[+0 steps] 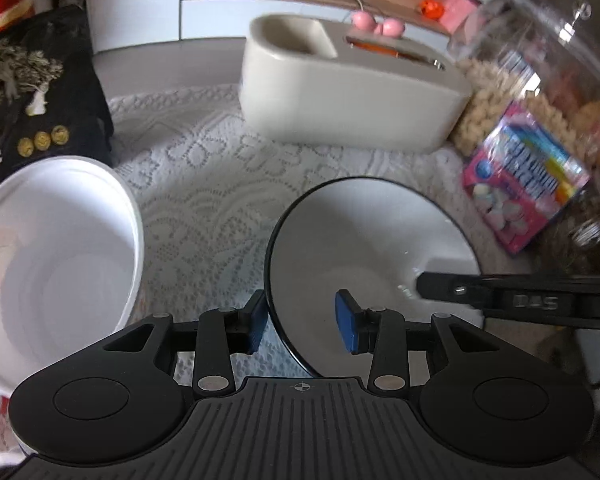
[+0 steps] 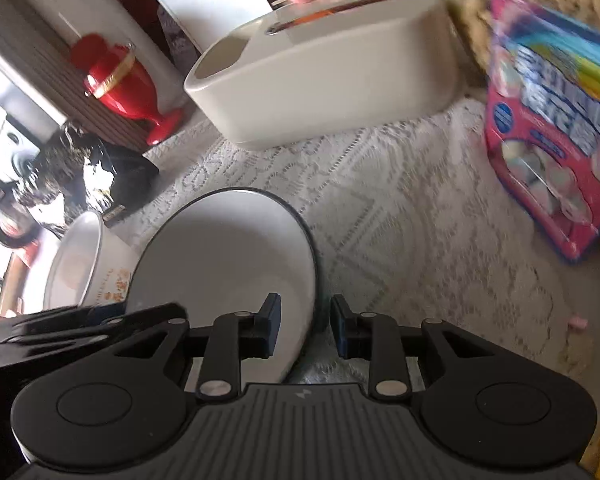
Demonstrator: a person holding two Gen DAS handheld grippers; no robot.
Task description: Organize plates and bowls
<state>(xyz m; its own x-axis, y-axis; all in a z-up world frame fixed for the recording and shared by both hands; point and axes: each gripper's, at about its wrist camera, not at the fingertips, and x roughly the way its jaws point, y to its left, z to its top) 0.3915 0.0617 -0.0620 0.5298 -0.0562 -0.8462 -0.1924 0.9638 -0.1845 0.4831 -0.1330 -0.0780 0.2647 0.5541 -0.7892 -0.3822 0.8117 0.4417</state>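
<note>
Black-rimmed bowl (image 1: 364, 248) sits on the lace cloth (image 1: 204, 184) with its near-left rim between the left gripper's (image 1: 302, 322) spread blue pads, neither clearly pressing. At far left stands a white floral bowl (image 1: 56, 264), apart across bare lace. On the bowl's right edge, the right gripper (image 2: 305, 326) straddles the rim, jaws narrow; contact unclear. Beyond, a cream caddy (image 1: 340, 84); rightward, a pink box (image 2: 552, 152).
</note>
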